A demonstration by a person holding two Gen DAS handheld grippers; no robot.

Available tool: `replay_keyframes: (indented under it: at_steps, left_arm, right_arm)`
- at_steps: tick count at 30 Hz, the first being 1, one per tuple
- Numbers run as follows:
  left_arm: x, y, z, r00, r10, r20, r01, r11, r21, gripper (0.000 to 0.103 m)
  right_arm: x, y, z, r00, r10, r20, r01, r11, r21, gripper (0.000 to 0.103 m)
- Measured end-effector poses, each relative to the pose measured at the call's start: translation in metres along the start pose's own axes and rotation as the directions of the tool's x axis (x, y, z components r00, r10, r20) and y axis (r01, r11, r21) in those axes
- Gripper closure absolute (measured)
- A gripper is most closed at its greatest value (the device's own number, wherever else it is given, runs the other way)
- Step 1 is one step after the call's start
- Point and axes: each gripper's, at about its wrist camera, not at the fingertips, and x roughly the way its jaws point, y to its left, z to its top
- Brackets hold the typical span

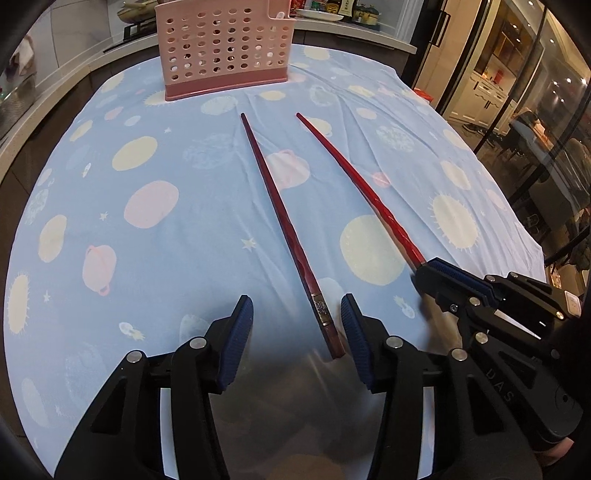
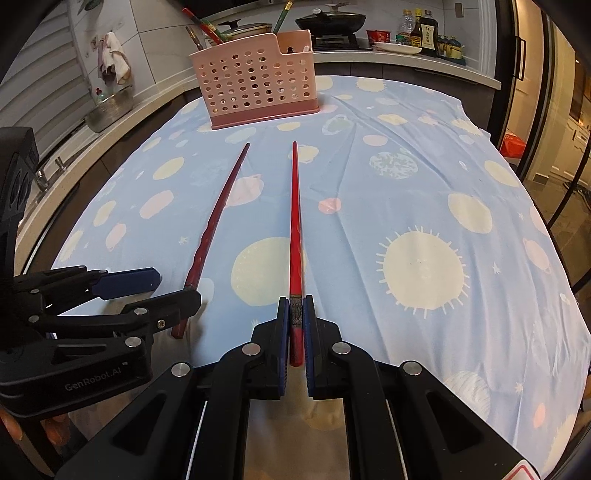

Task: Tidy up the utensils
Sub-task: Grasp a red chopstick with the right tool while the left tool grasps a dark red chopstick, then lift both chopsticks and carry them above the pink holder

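Left wrist view shows the blue planet-print tablecloth (image 1: 177,229); far ahead of both grippers stands the pink perforated utensil basket (image 1: 225,48); the left gripper (image 1: 297,325) gapes wide around the dark red chopstick (image 1: 284,229); just to its right, the right gripper (image 2: 295,325) is clamped on the bright red chopstick (image 2: 294,221).

Pale blue planet-print tablecloth (image 2: 406,177) covers table. Behind it, white-topped kitchen counter (image 2: 406,61): black lidded wok (image 2: 332,18), dark sauce bottles (image 2: 428,31). Left of cloth, white tiled wall (image 2: 155,40); right, glass doors (image 1: 517,110), warm lights.
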Motion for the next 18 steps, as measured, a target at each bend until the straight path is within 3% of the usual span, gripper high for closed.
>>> replay_keyframes:
  at_steps: [5,10,18]
  left_arm:
    - [-0.001,0.003,-0.001,1.000,0.006,0.006,-0.006,1.000,-0.005,0.069]
    - [-0.003,0.007,-0.005,1.000,-0.004,0.008,0.004,1.000,-0.019,0.092]
    - [-0.013,0.016,-0.001,0.998,-0.057,0.012,0.057,0.997,-0.060,0.095]
  right_arm:
    - [0.001,-0.001,-0.001,1.000,0.008,-0.004,-0.008,1.000,0.000,0.096]
    - [0.002,-0.002,-0.002,1.000,0.015,-0.005,-0.015,1.000,0.001,0.096]
    - [-0.005,0.000,0.003,1.000,0.017,0.019,-0.017,1.000,-0.006,0.096]
